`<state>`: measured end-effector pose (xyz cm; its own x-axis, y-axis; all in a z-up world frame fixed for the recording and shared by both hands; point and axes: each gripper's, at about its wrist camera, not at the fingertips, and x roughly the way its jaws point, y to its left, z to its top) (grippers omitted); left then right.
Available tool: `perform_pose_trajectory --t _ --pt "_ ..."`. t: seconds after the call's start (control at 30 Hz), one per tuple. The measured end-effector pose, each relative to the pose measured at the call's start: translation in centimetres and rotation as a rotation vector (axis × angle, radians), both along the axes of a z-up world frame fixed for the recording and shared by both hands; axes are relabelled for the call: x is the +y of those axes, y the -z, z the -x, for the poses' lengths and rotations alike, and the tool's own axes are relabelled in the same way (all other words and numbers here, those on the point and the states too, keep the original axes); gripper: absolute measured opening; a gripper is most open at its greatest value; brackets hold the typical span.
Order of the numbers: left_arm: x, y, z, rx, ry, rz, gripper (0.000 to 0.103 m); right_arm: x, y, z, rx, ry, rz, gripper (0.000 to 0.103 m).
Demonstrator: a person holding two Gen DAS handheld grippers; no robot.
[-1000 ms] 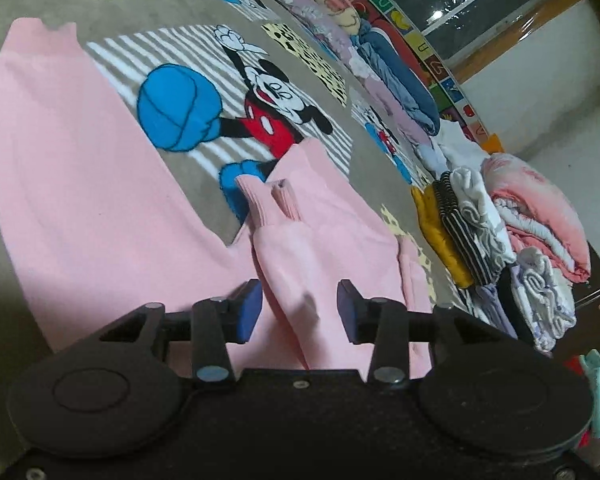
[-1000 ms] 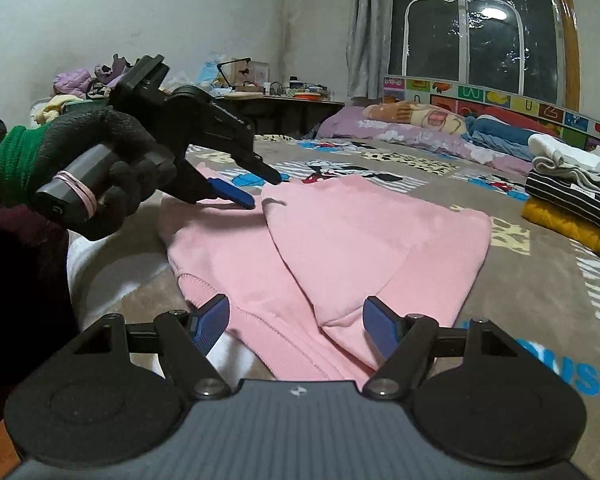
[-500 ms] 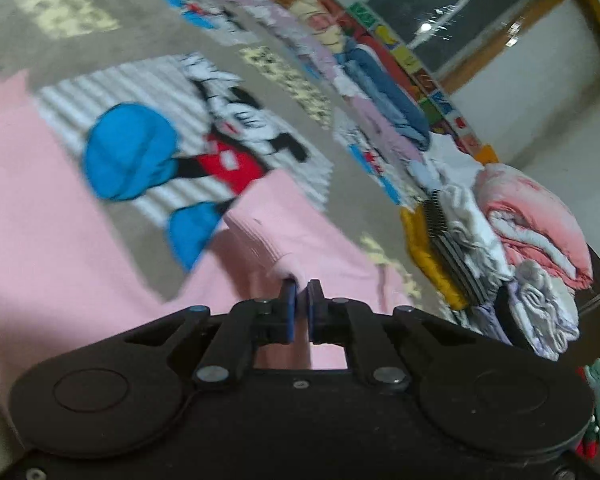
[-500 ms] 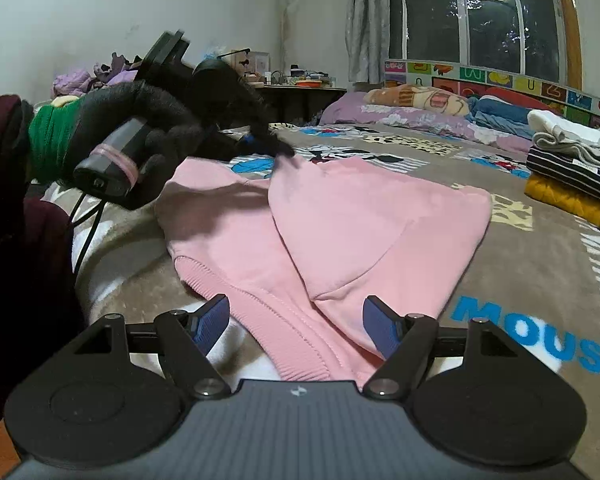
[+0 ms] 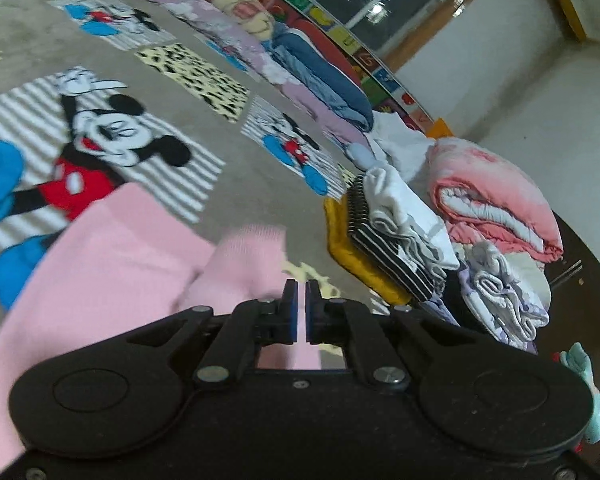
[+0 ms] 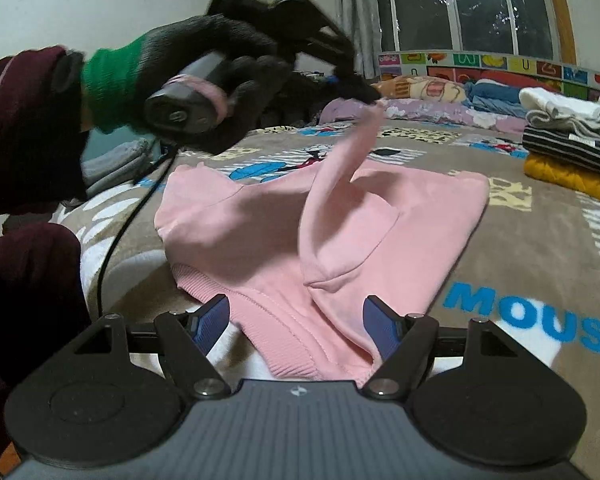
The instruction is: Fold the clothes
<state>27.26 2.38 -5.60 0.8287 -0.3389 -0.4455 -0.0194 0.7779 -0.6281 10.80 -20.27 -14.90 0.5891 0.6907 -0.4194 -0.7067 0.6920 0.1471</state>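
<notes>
Our left tool (image 5: 301,307) has just clamped shut on the sleeve cuff (image 5: 256,248) of the pink sweatshirt (image 6: 332,216) and lifted it; a sec ago its jaws stood apart over the sleeve lying flat. Seen from the right wrist cam, the sleeve now rises in a strip off the body, which lies spread on the bed blanket (image 6: 532,240). Right tool (image 6: 296,322) hasn't moved: jaws wide, nothing gripped, at the hem. We reckon the sleeve fold's begun; next, carry it across the body. Folded stack (image 6: 572,148) sits well apart.
</notes>
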Motion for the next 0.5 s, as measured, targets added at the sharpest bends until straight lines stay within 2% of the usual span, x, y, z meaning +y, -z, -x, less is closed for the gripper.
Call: perform_pose_trajectory --t 0.13,0.27,0.33,0.4,0.5 --pt "-1.7 -0.1 -1.9 0.002 0.018 -0.047 0.000 -0.5 0.1 -0.2 0.022 -0.001 -0.025 0.074" --pt "-2.7 -1.3 -2.2 0.005 0.098 -0.175 0.002 -0.8 0.2 -0.3 0.034 0.001 -0.037 0.074" --pt "-4.0 -1.5 -2.1 0.039 0.170 -0.341 0.020 -0.8 0.2 -0.3 0.036 -0.001 -0.043 0.074" --pt "-5.8 -1.2 -2.1 0.082 0.273 -0.508 0.028 -0.7 0.1 -0.4 0.036 -0.006 -0.045 0.074" --pt "-7.8 0.3 -2.2 0.138 0.396 -0.659 0.029 -0.5 0.1 -0.5 0.037 -0.012 -0.044 0.074"
